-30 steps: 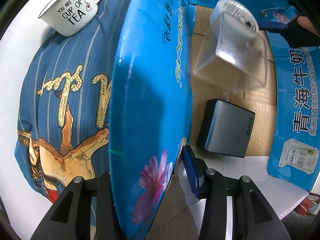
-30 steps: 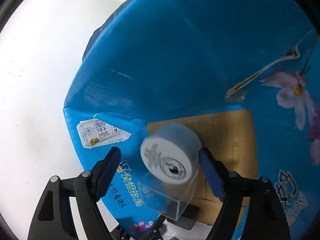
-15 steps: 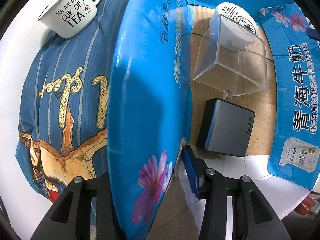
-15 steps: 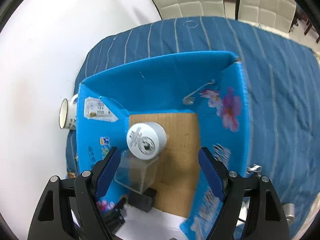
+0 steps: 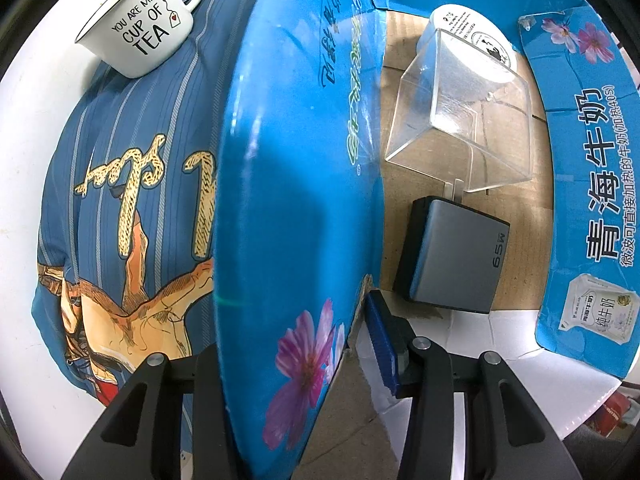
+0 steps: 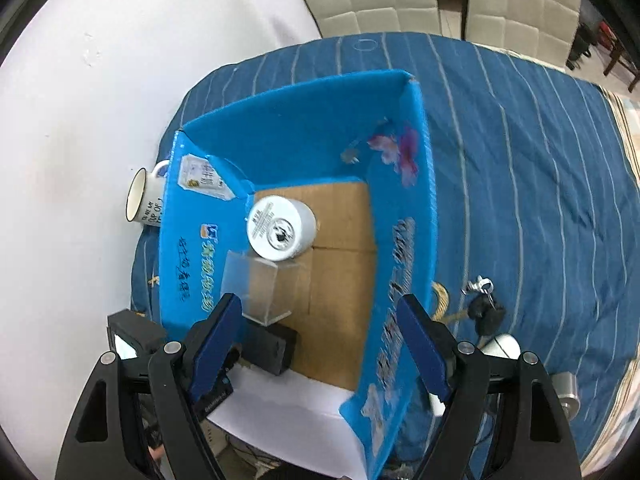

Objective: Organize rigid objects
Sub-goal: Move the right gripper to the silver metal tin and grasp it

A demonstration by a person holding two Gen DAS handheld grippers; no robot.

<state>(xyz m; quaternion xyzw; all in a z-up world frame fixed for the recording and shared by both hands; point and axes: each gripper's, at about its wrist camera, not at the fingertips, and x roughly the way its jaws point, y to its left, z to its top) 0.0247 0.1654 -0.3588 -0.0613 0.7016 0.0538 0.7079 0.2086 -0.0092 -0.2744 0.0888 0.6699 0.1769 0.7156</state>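
Note:
A blue cardboard box (image 5: pixel 296 160) stands on a blue striped cloth. My left gripper (image 5: pixel 296 340) is shut on its side wall, one pad (image 5: pixel 380 332) inside and the other finger hidden behind the wall. On the brown floor of the box lie a white round jar (image 5: pixel 476 40), a clear plastic case (image 5: pixel 460 132) and a grey charger (image 5: pixel 456 256). The jar (image 6: pixel 280 228) leans on the clear case (image 6: pixel 264 292). My right gripper (image 6: pixel 320 308) hangs open above the box (image 6: pixel 304 140), nothing between its fingers.
A white mug (image 5: pixel 140 28) with black lettering lies on the cloth outside the box, by a white surface. Right of the box lie a bunch of keys (image 6: pixel 484 308), a white rounded object (image 6: pixel 502 346) and a silver cylinder (image 6: pixel 566 392). Padded chairs stand beyond the cloth.
The right gripper has risen and drawn back from the box, still open. The jar, earlier between its fingers, now rests against the clear case. The left gripper kept still.

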